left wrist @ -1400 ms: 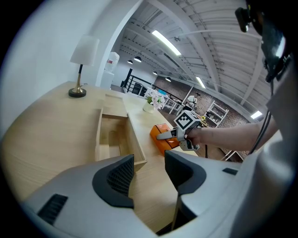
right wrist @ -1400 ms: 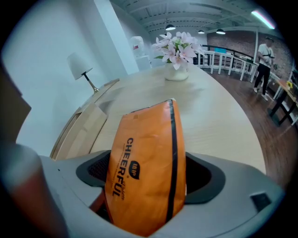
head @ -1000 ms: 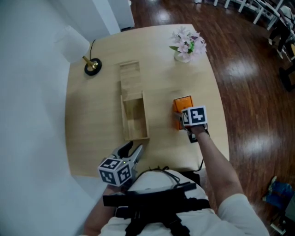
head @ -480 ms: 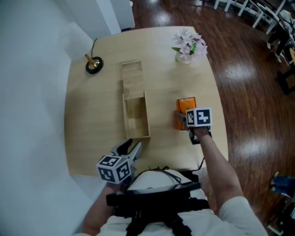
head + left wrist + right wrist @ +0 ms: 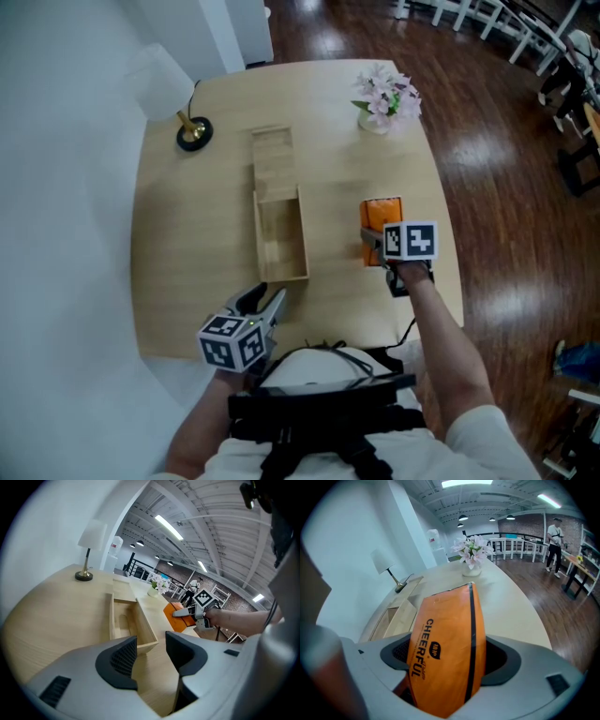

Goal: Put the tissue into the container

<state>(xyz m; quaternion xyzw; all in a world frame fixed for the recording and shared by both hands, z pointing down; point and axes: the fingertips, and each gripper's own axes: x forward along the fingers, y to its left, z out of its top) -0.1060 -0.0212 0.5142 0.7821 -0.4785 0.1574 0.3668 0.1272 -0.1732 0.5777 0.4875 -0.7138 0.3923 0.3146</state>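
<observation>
Over the last second almost nothing has shifted: my right gripper [image 5: 373, 246] stays pinched on the orange tissue pack [image 5: 380, 214], right of centre in the head view and well apart from the open wooden container [image 5: 281, 234] at centre. I take the grasp as settled, with the carry left to the container still to do. My left gripper [image 5: 267, 302] waits spread and empty at lower left.

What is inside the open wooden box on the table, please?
Nothing: the wooden box shows only a bare floor with an oval mark. From above no part of it is covered. The tissue pack is outside, between the right gripper's jaws.
</observation>
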